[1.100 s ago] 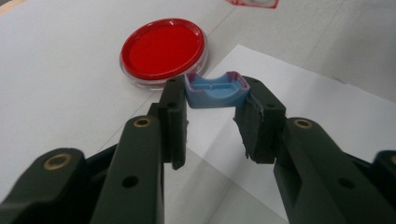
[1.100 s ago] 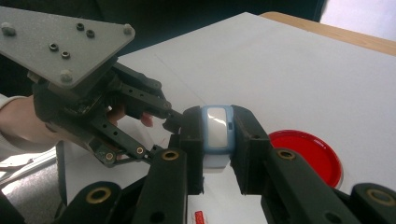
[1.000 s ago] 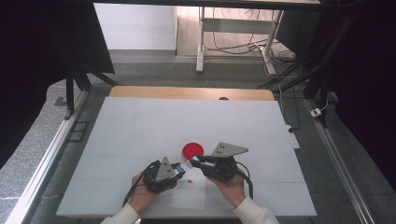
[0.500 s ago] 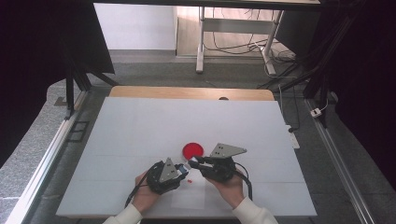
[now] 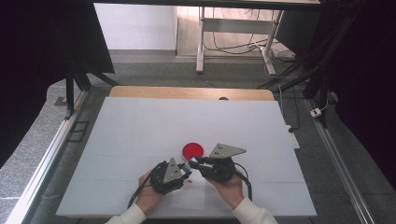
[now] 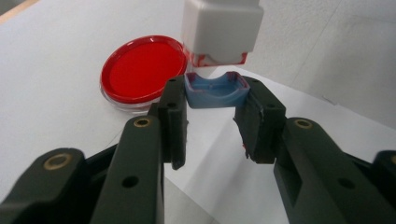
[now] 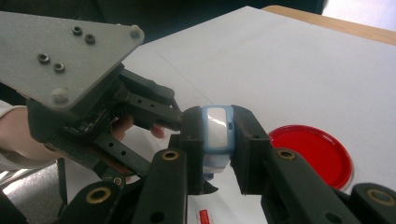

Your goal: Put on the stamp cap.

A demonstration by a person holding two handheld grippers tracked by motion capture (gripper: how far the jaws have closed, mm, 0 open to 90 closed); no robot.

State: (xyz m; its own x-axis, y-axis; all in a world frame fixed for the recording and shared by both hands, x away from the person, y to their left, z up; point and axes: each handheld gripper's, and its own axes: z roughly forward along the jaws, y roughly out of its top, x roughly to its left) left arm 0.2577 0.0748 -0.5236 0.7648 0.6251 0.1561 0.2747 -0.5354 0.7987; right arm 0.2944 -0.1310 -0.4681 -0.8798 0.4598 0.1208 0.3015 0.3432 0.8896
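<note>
Both hand-held grippers [image 5: 189,164] slightly nearer.

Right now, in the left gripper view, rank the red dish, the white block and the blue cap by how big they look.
1. Red dish: widest of the three.
2. White block: smaller than the dish, though its top is cut off by the frame, so its full size is unsure.
3. Blue cap: smallest, held between the left gripper jaws.

Our left tongs [image 6: 212,121] were matte black, with brass-coloured pivot pins along each jaw arm and small round holes below them. Our right tongs [image 7: 217,140] matched, with brass pins too. A grey three-cornered plate [image 7: 60,56] with dark screws topped the left tongs. Black cables [image 5: 245,179] trailed behind, and we wore white sleeves [image 5: 250,215].
</note>
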